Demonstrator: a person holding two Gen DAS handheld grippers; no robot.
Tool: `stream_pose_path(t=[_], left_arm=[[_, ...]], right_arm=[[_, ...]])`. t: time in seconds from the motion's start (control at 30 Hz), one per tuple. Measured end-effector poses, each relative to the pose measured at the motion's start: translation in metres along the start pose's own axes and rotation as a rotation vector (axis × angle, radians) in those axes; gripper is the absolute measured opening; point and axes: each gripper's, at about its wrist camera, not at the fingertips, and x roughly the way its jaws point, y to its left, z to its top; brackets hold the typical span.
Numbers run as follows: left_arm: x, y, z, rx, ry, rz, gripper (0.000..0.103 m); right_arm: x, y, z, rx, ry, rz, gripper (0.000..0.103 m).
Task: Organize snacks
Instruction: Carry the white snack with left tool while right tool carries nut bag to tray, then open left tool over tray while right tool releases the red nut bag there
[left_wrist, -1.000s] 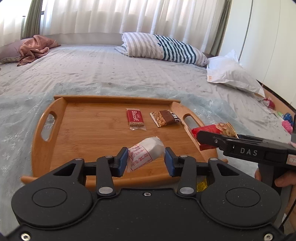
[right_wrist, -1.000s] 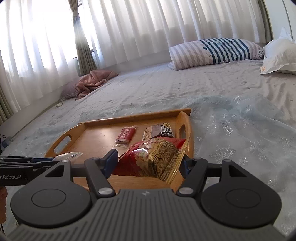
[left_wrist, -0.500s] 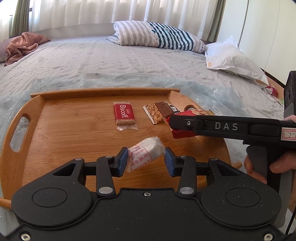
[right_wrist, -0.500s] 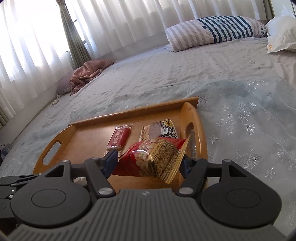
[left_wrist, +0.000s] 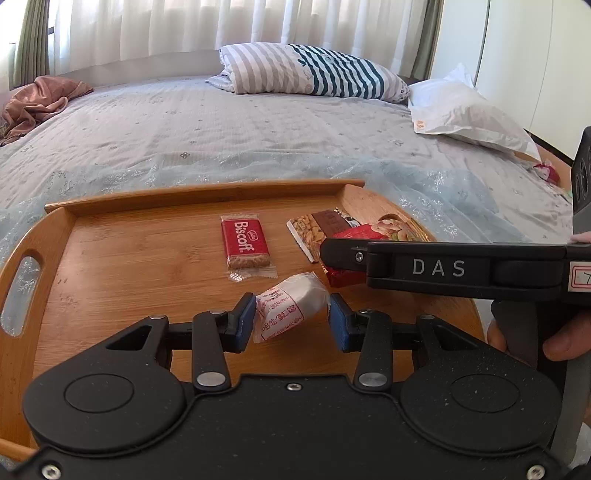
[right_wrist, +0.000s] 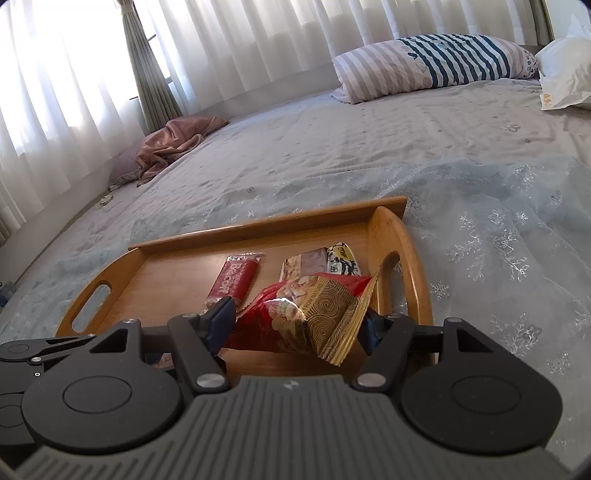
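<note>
change: both hands carried over wooden tray | left gripper jaws clamp white packet | right gripper jaws hold red-gold bag | meaning: both ready to set down near tray's right edge

Ahead of the left gripper, bare tray wood is lying open toward the far rail. The biscuit packet is sitting just beyond, while the right gripper is crossing close on its right, blocking that side.

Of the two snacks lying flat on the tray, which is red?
The Biscoff biscuit pack, left of the brown nut-and-chocolate bar on the wooden tray.
</note>
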Motion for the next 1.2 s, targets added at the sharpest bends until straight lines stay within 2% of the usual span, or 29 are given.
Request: stream_pose_path(t=[0.4, 0.5, 0.63, 0.7, 0.77, 0.93, 1.2], left_arm=[[0.016, 0.006, 0.011, -0.003, -0.01, 0.012, 0.044], [0.016, 0.007, 0.011, -0.007, -0.006, 0.017, 0.046], [0.013, 0.006, 0.011, 0.002, -0.006, 0.029, 0.054], [0.009, 0.006, 0.011, 0.006, -0.013, 0.032, 0.063], [0.004, 0.005, 0.011, 0.009, -0.026, 0.035, 0.078], [-0.012, 0.003, 0.01, 0.019, -0.037, 0.056, 0.085], [-0.044, 0.009, 0.0, 0.009, -0.042, 0.053, 0.088]], right_arm=[[0.006, -0.003, 0.007, 0.008, -0.001, 0.011, 0.073], [0.005, -0.003, 0.008, 0.018, -0.001, 0.012, 0.082], [0.0, -0.003, 0.009, 0.019, -0.006, 0.016, 0.087], [-0.004, -0.002, 0.009, 0.013, -0.012, 0.016, 0.087], [-0.008, -0.001, 0.009, 0.008, -0.017, 0.013, 0.089], [-0.021, 0.005, 0.008, -0.022, -0.032, -0.011, 0.09], [-0.048, 0.015, 0.001, -0.052, -0.062, -0.041, 0.092]])
